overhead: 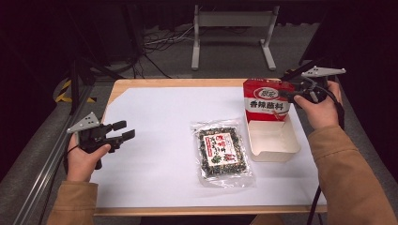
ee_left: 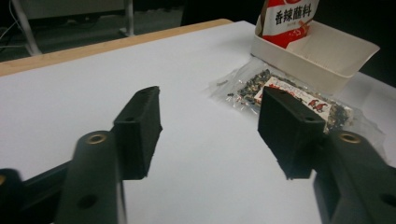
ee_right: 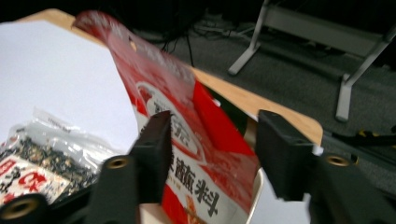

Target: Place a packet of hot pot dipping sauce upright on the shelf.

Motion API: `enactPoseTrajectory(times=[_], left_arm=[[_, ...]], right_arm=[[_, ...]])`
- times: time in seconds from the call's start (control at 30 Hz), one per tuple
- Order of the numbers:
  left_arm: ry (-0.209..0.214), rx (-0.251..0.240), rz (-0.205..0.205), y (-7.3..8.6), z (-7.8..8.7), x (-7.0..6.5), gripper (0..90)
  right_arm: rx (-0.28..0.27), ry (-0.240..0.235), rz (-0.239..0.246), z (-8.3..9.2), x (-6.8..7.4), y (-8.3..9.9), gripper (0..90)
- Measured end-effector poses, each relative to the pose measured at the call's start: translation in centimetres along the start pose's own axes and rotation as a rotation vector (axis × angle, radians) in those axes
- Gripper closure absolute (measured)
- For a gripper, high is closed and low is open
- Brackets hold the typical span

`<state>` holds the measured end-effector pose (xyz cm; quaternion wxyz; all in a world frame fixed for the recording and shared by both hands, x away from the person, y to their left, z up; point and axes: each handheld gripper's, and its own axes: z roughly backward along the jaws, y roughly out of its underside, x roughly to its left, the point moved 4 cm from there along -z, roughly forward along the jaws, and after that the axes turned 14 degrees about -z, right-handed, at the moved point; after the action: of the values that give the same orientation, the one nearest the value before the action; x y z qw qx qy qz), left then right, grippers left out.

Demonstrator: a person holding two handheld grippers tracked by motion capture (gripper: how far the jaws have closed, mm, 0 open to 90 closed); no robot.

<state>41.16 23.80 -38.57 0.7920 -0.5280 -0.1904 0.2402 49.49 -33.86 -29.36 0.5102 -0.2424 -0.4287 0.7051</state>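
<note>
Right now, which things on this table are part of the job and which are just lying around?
Part of the job:
- red seasoning packet, standing in the tray, between the open jaws of the right hand-held gripper
- white tray
- clear packet of dark seeds, lying flat beside the tray

Just lying about:
- white sheet covering the table
- grey metal stand on the floor beyond

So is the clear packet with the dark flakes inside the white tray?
No, the clear packet lies flat on the white sheet beside the white tray, which holds the red packet.

Glossy red foil packet [overhead: 267, 99]; clear crinkly plastic bag [overhead: 223, 152]; matt white tray [overhead: 274, 142].
</note>
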Motion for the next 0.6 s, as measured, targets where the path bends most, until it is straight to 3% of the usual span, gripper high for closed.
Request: enactPoseTrajectory(times=[0.3,0.5,0.6], left_arm=[[-0.013,0.048,-0.010,-0.1,-2.3,-0.2,20.3],[-0.003,0.044,-0.011,-0.5,-3.0,-0.6,16.7],[0.008,0.049,-0.034,-0.8,-3.3,-0.9,16.6]], right_arm=[[-0.044,-0.001,0.004,1.2,0.2,0.0,33.1],[-0.064,-0.007,0.000,2.6,0.5,0.2,31.6],[-0.080,-0.017,-0.001,3.5,1.0,0.2,31.5]])
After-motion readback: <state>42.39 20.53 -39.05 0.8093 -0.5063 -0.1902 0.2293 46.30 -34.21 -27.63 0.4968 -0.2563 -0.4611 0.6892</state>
